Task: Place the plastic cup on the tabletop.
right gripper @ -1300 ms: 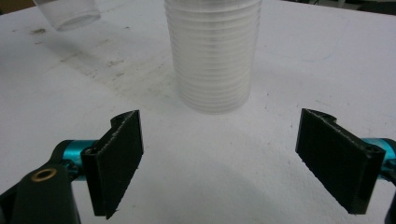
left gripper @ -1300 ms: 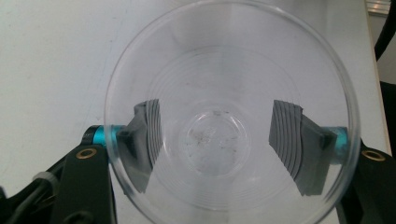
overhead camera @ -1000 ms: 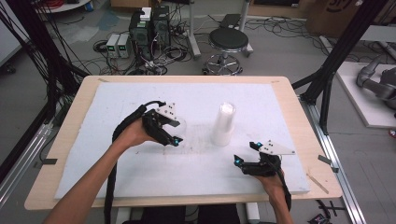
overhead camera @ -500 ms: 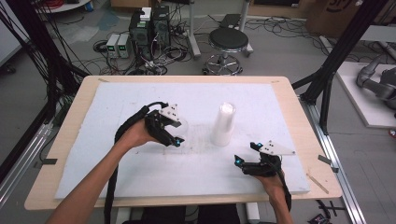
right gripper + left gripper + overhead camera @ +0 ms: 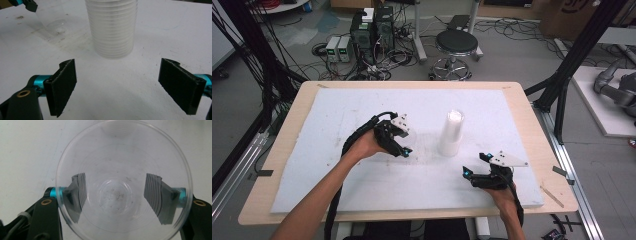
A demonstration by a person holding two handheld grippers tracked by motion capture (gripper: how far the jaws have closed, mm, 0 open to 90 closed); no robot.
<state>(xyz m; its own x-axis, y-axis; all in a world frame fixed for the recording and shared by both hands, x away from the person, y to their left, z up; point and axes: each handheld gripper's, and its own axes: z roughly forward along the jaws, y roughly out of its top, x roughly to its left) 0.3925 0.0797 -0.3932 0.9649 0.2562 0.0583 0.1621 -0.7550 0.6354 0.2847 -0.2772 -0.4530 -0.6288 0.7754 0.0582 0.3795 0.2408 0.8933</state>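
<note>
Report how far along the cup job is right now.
Done: one clear plastic cup is off the stack of clear plastic cups and clamped in the left gripper. In hand: that cup hangs just above the white foam mat, left of the stack. Left: setting it down and, probably, pulling more cups; the right gripper waits open before the stack.

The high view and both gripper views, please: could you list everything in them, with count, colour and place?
Single cup: one, clear plastic, clamped in the left claw.
Cup stack: one, clear, upright mid-table.
Foam sheet: one, white, covering the table.
Table: one, pale wood.
Stool: one, black, on the floor beyond the table.
Computer boxes: several, dark, on the floor by the cables.
Left claw: black, shut on the cup.
Right claw: black, open, facing the stack.
</note>
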